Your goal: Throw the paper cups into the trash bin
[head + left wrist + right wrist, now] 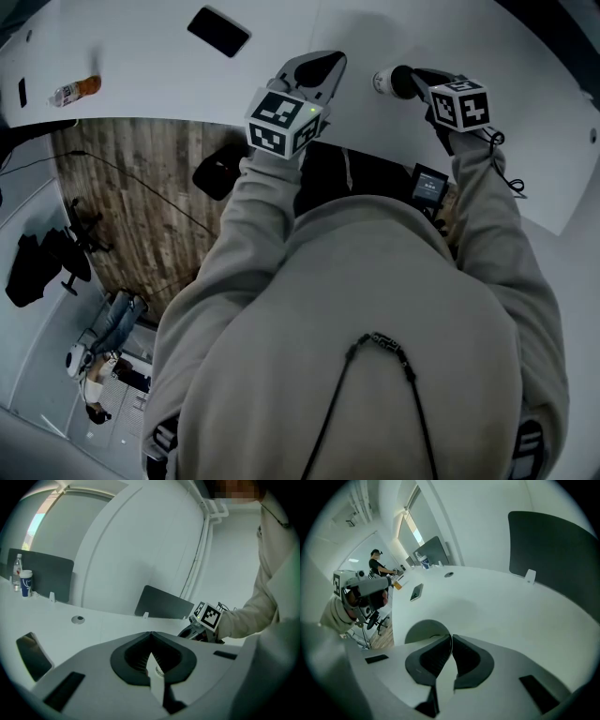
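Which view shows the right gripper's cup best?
Head view: the paper cup is plain at the right gripper. Right gripper view shows only its curved edge behind a jaw; left gripper view misses it.

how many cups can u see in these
2. One paper cup is pinched by its wall in the right gripper. A blue-printed cup stands beside a bottle at the table's far end. More may be hidden.

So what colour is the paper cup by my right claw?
White; the paper cup shows best in the head view.
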